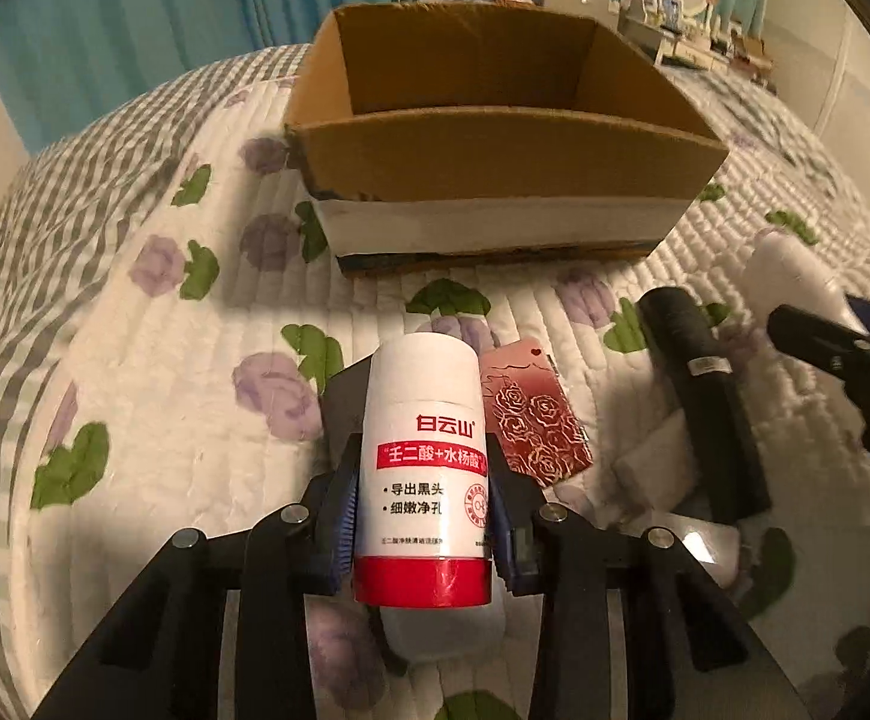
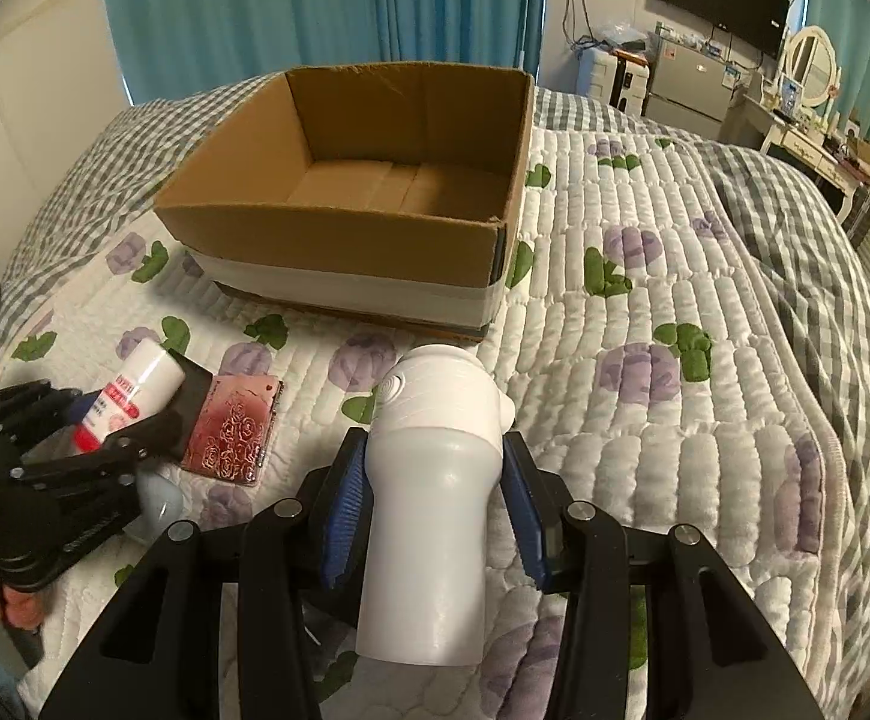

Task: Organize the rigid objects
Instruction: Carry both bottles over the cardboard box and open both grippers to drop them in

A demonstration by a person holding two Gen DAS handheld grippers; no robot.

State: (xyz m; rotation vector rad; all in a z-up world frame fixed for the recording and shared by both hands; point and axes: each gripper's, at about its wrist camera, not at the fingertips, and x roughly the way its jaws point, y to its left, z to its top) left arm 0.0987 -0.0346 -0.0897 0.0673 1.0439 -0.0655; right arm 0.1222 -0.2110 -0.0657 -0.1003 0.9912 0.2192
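My left gripper [image 1: 423,516] is shut on a white bottle with a red cap [image 1: 422,468], held above the quilt in front of an open cardboard box [image 1: 495,144]. My right gripper [image 2: 432,498] is shut on a white plastic device [image 2: 435,480], also held above the quilt. The box [image 2: 339,228] looks empty inside in the right wrist view. A red rose-patterned case [image 1: 534,420] lies flat on the quilt just right of the bottle; it also shows in the right wrist view [image 2: 231,426]. The left gripper with its bottle [image 2: 135,396] shows at the left of the right wrist view.
A long black object [image 1: 705,396] lies on the quilt right of the red case, with white items around it. The flowered quilt [image 2: 675,360] covers the bed. A dresser with a mirror [image 2: 807,84] and a wall TV stand beyond the bed.
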